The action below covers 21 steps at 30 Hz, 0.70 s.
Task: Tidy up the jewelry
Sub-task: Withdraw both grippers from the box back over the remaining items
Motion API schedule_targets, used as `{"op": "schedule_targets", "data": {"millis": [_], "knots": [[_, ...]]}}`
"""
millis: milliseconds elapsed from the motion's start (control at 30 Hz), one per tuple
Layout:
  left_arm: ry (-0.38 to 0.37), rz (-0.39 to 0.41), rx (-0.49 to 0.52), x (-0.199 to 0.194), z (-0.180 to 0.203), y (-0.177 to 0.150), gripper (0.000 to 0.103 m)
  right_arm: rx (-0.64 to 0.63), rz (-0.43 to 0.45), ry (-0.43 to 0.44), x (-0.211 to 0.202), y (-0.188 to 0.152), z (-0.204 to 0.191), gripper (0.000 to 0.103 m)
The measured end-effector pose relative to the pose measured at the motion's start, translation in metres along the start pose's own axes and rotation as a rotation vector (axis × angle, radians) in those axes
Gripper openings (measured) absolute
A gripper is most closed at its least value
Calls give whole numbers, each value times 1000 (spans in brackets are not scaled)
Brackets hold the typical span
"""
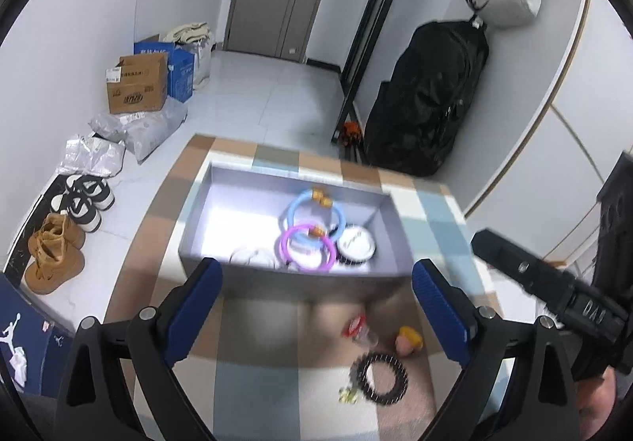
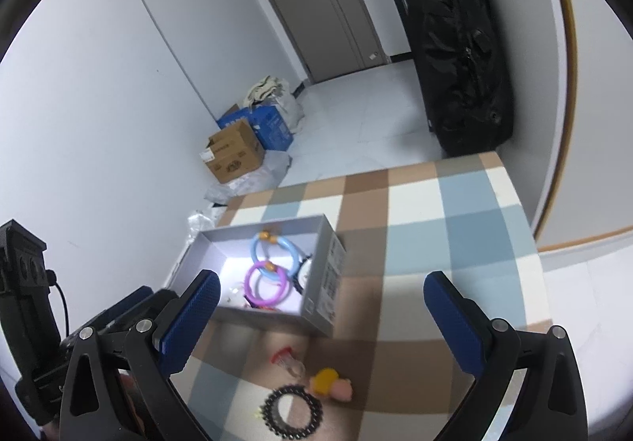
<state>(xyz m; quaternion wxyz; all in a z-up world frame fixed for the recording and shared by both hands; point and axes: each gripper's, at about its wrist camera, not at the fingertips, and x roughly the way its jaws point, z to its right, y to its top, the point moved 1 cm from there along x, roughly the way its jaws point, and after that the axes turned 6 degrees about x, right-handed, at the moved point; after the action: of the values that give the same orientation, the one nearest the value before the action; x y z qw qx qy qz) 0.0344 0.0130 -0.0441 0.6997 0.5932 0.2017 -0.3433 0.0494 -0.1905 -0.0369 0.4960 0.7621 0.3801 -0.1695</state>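
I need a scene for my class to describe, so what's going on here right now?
A person is sorting jewelry into a grey box on a checked tablecloth. The blue bangle and purple bangle already lie inside. The black beaded bracelet, a yellow charm and a red piece lie outside it. The left claw and right claw are both open, holding nothing.

Wide-open left gripper (image 1: 316,306) above checkered tabletop (image 1: 257,373); grey rectangular cardboard box (image 1: 221,203) holding blue plastic ring (image 1: 314,215), purple plastic ring (image 1: 308,247); black spiky beaded bracelet (image 1: 381,373) near gripper
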Motion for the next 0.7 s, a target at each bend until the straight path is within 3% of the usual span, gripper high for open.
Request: {"op": "schedule_targets", "data": {"millis": [433, 700], "knots": [[-16, -74, 83, -9, 13, -30, 94, -10, -112, -37, -1, -28, 5, 103], [32, -227, 149, 6, 14, -53, 94, -22, -123, -73, -5, -34, 10, 103]]}}
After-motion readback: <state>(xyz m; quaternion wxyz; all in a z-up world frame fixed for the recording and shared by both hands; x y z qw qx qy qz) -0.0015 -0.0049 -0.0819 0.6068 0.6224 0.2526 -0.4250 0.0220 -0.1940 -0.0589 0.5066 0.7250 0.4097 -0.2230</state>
